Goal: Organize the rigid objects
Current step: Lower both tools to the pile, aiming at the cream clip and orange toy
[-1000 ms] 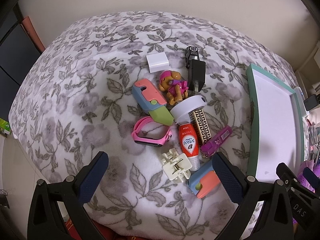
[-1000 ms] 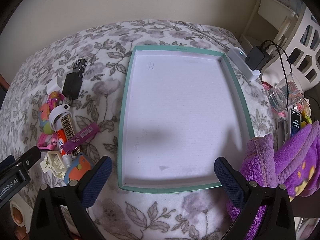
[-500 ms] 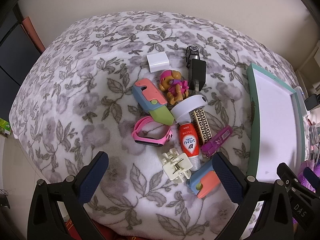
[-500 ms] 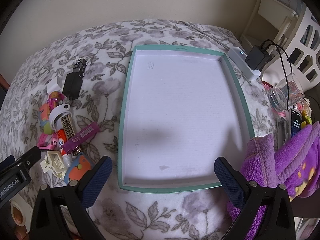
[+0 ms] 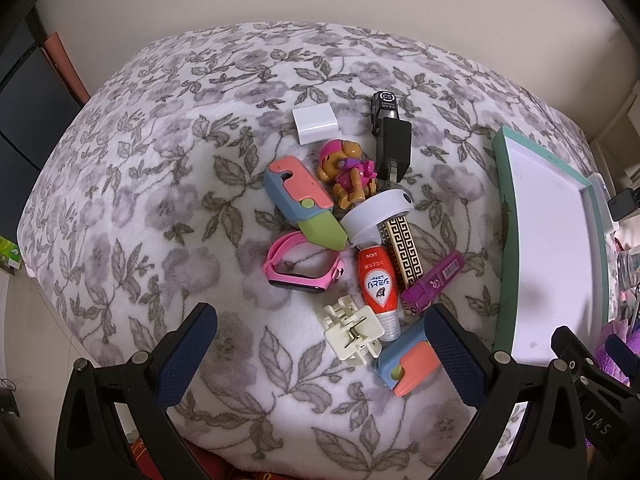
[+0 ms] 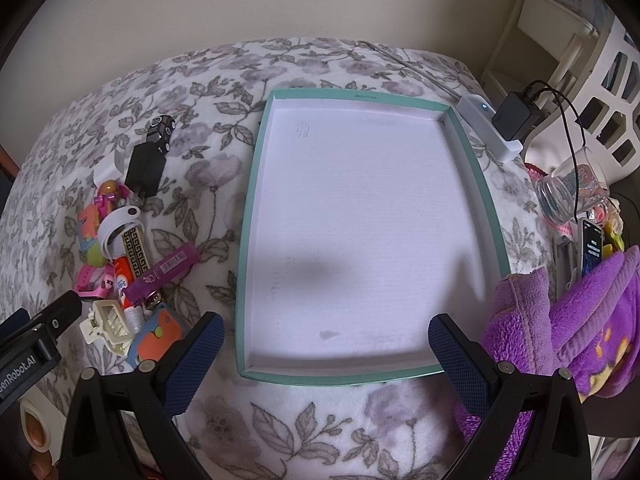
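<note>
Floral blanket [image 5: 168, 184] covers the whole work surface under both grippers. Teal-rimmed tray [image 6: 251, 216] with a bare white floor lies directly ahead of the right gripper [image 6: 326, 354], whose jaws stand wide apart and hold nothing; the tray's near rim sits between its fingertips. Purple fleece [image 6: 560, 320] bunched just right of that gripper. Left gripper [image 5: 320, 344] also spread wide, empty, hovering over the near end of a pile of small objects, with the tray off to its right. Ahead of it, far to near: white charger cube [image 5: 315, 125] and black adapter [image 5: 394, 148] at the far end, toy pup [image 5: 348, 174], blue-and-coral folding toy [image 5: 294, 192] with green tip, white ring [image 5: 374, 216], patterned gold-black bar [image 5: 404, 254], pink watch band [image 5: 304, 270], red tube [image 5: 378, 280], purple lighter [image 5: 434, 282]. Cream hair clip [image 5: 352, 332] and a second blue-and-coral toy [image 5: 406, 364] lie between the fingertips, the latter touching or just beside the right finger; cannot tell which.
</note>
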Available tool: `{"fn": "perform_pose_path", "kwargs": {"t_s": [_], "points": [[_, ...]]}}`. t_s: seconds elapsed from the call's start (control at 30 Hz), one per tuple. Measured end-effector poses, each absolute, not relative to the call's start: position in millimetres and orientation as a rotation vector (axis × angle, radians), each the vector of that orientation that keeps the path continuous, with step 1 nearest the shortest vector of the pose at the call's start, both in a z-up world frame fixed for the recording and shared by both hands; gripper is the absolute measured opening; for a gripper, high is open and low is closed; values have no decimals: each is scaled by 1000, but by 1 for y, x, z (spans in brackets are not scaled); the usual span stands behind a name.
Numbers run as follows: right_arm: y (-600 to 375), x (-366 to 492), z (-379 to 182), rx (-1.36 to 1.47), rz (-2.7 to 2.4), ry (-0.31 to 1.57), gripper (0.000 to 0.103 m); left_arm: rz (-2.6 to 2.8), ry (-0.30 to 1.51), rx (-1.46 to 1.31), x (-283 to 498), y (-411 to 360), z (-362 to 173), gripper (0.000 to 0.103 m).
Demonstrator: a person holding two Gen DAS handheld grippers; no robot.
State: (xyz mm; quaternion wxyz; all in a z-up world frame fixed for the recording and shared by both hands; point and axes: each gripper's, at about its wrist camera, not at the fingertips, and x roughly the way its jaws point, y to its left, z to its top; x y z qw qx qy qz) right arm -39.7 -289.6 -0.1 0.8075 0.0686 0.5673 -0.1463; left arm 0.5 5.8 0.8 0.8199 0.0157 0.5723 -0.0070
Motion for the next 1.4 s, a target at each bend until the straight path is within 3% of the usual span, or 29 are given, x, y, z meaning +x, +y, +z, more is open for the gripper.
{"fn": "perform_pose_path", "kwargs": {"t_s": [0.5,0.73,1.1,1.27,1.4], "points": [[-245,-21,-8,157,-81,1195,103,55,1234,-31,15,33,-6,103],[-211,-10,-24,164,57,1240,93,42,1295,-94,18,38,-19,103],[-184,-11,-43,100,182,1302,90,-13,1382,-114,21,28,-37,102],[-178,-10,-55,58,190,1342,90,-33,1408,-107,22,24,-42,92],[-176,-8,-65,38,184,1359,90,-52,1420,-117,22,22,-44,90]]}}
